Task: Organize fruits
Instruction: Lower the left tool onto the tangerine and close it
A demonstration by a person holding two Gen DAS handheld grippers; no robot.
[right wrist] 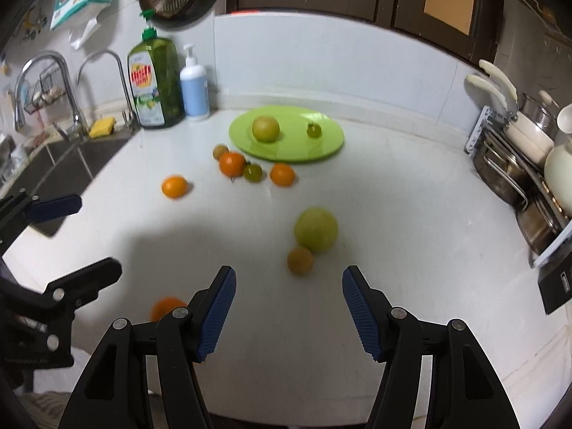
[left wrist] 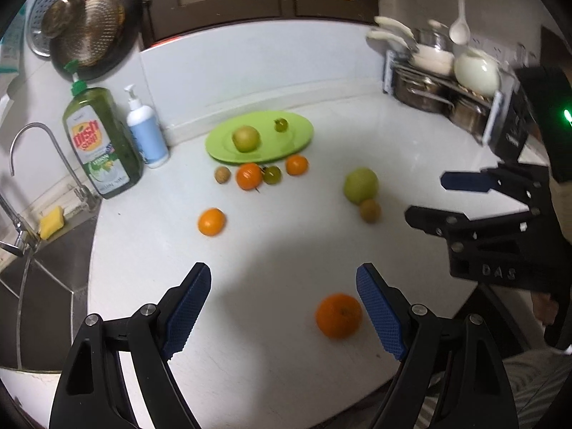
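A green plate (left wrist: 296, 141) (right wrist: 332, 146) at the back of the white counter holds a pale apple (left wrist: 246, 138) (right wrist: 265, 128) and a small green tomato (left wrist: 281, 124) (right wrist: 314, 130). Several oranges, a green tomato and brown fruits lie loose in front of it. My left gripper (left wrist: 284, 298) is open above the counter; an orange (left wrist: 339, 316) lies near its right finger, not gripped. My right gripper (right wrist: 289, 298) is open with nothing between its fingers; a green apple (right wrist: 316, 229) and a brown fruit (right wrist: 300, 260) lie just ahead of it.
Dish soap bottle (left wrist: 102, 143) and a pump bottle (left wrist: 147, 132) stand at the back left beside the sink (left wrist: 46, 286) and tap. A rack of pots and pans (right wrist: 518, 164) lines the right side. A strainer hangs on the wall.
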